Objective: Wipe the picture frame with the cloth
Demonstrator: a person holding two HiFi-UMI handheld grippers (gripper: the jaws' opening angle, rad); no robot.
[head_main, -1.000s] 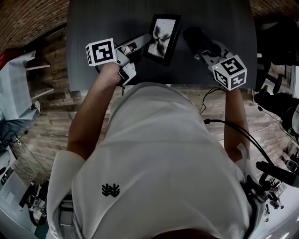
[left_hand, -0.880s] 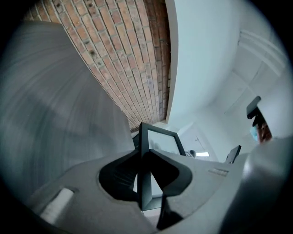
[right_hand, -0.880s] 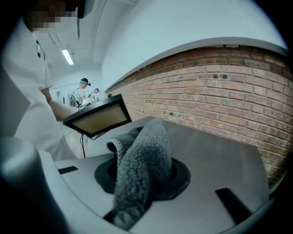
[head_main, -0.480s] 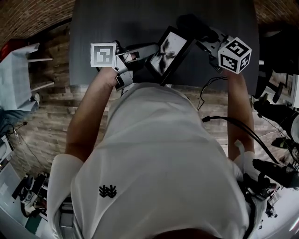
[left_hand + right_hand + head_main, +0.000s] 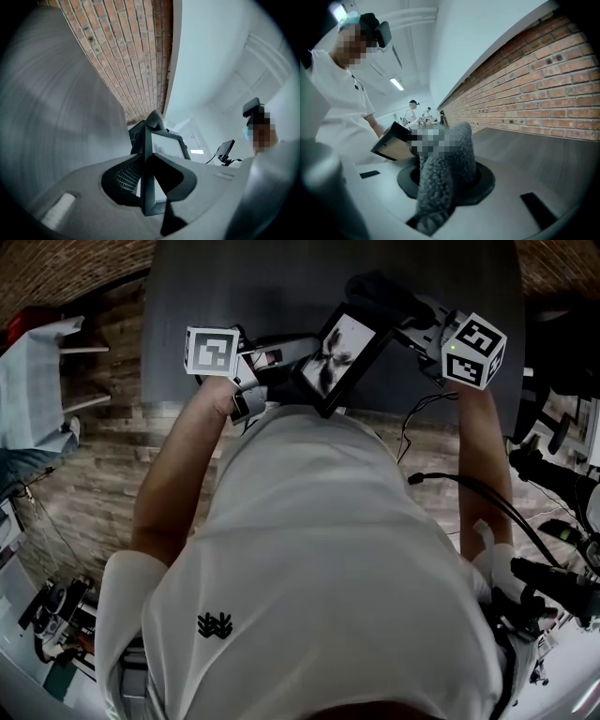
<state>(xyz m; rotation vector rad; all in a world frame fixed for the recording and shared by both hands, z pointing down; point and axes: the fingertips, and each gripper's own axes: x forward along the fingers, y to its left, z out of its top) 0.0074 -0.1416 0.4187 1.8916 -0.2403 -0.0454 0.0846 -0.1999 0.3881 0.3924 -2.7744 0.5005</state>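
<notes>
A person stands at a dark grey table (image 5: 225,287). The left gripper (image 5: 149,187) has its jaws clamped on one edge of the picture frame (image 5: 339,352), a thin, flat, black-rimmed rectangle with smooth glazing, held tilted above the table. The right gripper (image 5: 443,183) pinches a dark, nubbly, fleecy cloth (image 5: 443,159). Its loose end bulges past the fingertips, seemingly touching the frame's far corner. Wiping looks just under way. Next, the cloth likely needs dragging across the glass with steady pressure.

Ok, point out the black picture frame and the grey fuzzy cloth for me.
black picture frame (image 5: 336,352), head view, on the glass over the print.
grey fuzzy cloth (image 5: 445,183), right gripper view, on its bunched middle.
</notes>
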